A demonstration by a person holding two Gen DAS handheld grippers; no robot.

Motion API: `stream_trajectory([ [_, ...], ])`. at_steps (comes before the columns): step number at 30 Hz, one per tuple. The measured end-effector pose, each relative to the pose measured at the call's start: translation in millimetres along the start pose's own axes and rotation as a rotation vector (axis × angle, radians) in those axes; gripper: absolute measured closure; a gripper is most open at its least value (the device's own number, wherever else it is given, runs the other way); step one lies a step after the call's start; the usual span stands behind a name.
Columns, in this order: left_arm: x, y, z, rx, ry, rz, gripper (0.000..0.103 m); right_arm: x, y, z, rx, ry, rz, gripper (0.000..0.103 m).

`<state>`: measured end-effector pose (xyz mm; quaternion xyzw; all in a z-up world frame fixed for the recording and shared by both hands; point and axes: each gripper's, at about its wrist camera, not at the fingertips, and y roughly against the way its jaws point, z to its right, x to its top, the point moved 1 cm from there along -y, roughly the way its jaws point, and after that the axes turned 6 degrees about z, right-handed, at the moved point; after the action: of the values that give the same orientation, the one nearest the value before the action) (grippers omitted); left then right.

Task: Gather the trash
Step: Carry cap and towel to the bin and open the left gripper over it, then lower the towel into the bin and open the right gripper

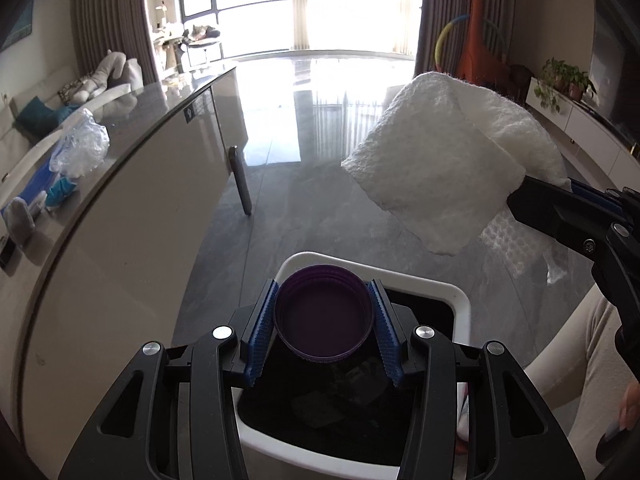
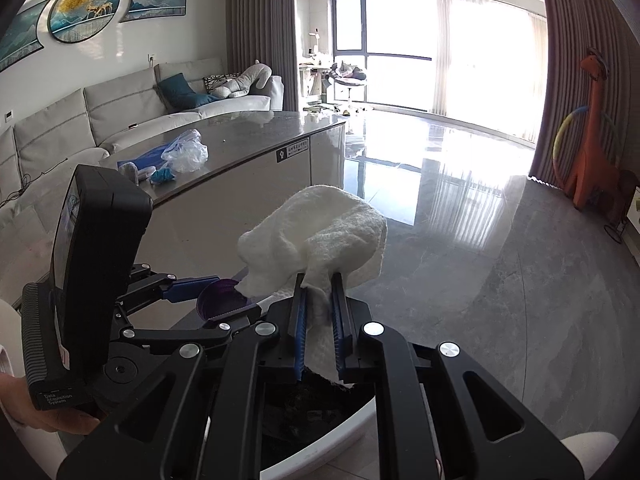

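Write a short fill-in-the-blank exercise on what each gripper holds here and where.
1. The left gripper is shut on a ____ lid.
2. The right gripper is shut on a white ____.
3. Both grippers are above a white bin with a ____ liner.
4. A crumpled clear bag lies on the ____.

Missing words: purple; paper towel; black; counter

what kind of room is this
Most likely a home living room: a grey sectional sofa under framed wall art, floor-to-ceiling windows with curtains, and an orange giraffe toy. A white trash bin sits below both grippers.
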<state>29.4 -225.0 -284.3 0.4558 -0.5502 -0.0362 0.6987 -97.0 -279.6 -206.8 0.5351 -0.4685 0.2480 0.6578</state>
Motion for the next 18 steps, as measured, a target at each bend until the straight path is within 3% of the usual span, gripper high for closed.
stream_trajectory([
  [1,-0.9,-6.3,1.6,-0.009,0.005,-0.029,0.043,-1.1,-1.0,3.0,0.0,-0.008,-0.006,0.09],
  [2,-2.7,-12.8,2.8,-0.011,0.014,-0.056,0.011,-2.0,-1.8,4.8,-0.003,-0.013,-0.008,0.09],
  [3,-5.6,-17.3,3.6,0.002,0.02,-0.071,0.004,-2.7,-2.2,6.3,-0.007,-0.013,-0.009,0.09],
  [5,-11.0,-24.2,9.4,0.042,-0.006,-0.09,0.005,-4.4,-4.7,8.1,-0.01,-0.016,-0.019,0.09],
  [10,-19.6,-32.3,15.9,0.062,-0.058,-0.132,0.005,-8.1,-8.7,9.3,-0.012,-0.024,-0.032,0.09],
  [18,-16.3,-22.8,1.3,0.123,-0.047,-0.113,0.005,-2.7,-17.6,3.4,0.011,-0.02,-0.04,0.09],
])
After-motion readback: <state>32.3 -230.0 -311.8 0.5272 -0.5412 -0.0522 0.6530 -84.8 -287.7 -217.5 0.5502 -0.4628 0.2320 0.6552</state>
